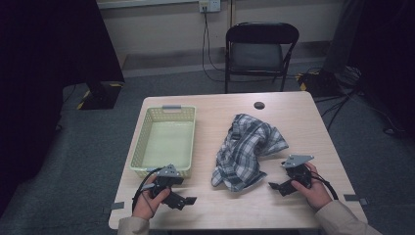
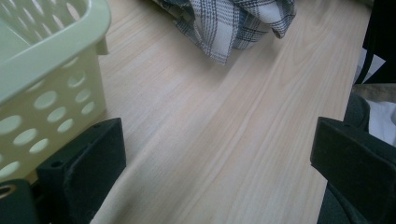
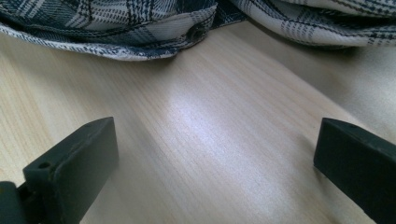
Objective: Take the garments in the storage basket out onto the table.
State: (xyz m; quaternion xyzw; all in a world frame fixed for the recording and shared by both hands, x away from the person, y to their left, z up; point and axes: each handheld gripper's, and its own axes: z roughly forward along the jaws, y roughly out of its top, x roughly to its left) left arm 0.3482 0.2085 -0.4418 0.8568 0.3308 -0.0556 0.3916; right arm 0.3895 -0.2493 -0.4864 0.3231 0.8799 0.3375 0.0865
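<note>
Status: approach stage, nothing grasped. I hold the left gripper at the near left edge of the counter, just in front of the basket. The right gripper sits near the right edge, pointed at the plaid shirt. Both sets of jaws stand wide apart and empty; each gripper view shows bare wood between them.

The shirt lies crumpled in a heap at the middle of the counter, to the right of the basket and apart from it. In the right gripper view its hem and a dark button lie just ahead of the jaws.

Judgement: the work appears to be taking up the shirt, probably for the basket. The next move calls for advancing the right jaws onto the near hem and closing on a fold thick enough to hold.

Materials: the shirt is soft woven cloth, a dark-and-white check, limp, likely to trail when lifted. The basket is pale green rigid plastic, rectangular, with perforated walls and an empty floor. The counter is smooth light wood-grain laminate.
</note>
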